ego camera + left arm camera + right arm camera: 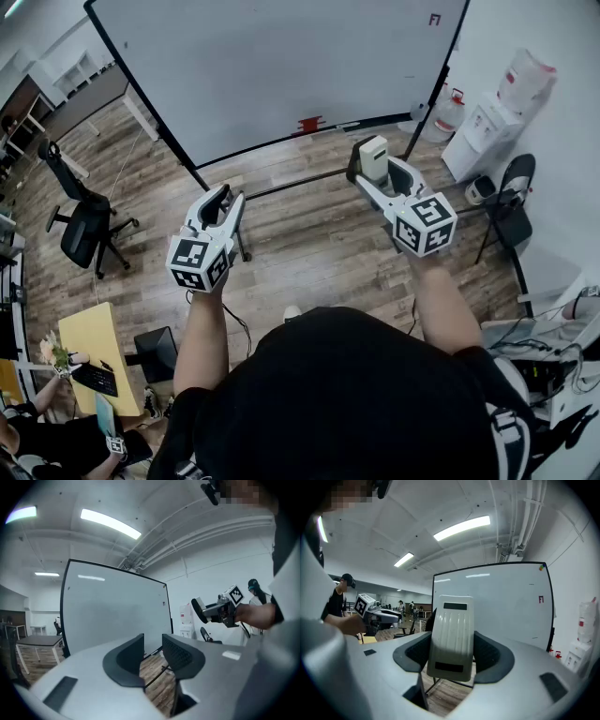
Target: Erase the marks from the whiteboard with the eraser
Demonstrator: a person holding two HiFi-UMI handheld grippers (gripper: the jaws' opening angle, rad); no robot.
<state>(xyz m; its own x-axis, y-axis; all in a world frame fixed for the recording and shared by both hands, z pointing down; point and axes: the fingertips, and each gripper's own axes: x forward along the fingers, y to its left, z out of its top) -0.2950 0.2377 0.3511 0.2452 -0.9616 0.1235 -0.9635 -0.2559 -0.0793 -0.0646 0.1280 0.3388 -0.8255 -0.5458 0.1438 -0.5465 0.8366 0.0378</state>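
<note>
Eraser gripped, whiteboard not yet reached

The eraser (451,637) stands upright, clamped in the right hand-held gripper (452,651), well apart from the whiteboard (497,606); the small red mark (541,599) near its upper right corner seems the only one, though fainter ones may escape these views; bring the wiping face flat onto it and press evenly; the left hand-held gripper (153,648) is empty, jaws narrowly apart.

The head view looked steeply down from above onto the left gripper (221,199), the right gripper (375,161) and the floor (300,234), with the whiteboard (281,66) ahead. Each gripper view looked from close behind along its own fingers (126,658) toward that whiteboard, catching the other gripper at one side.
</note>
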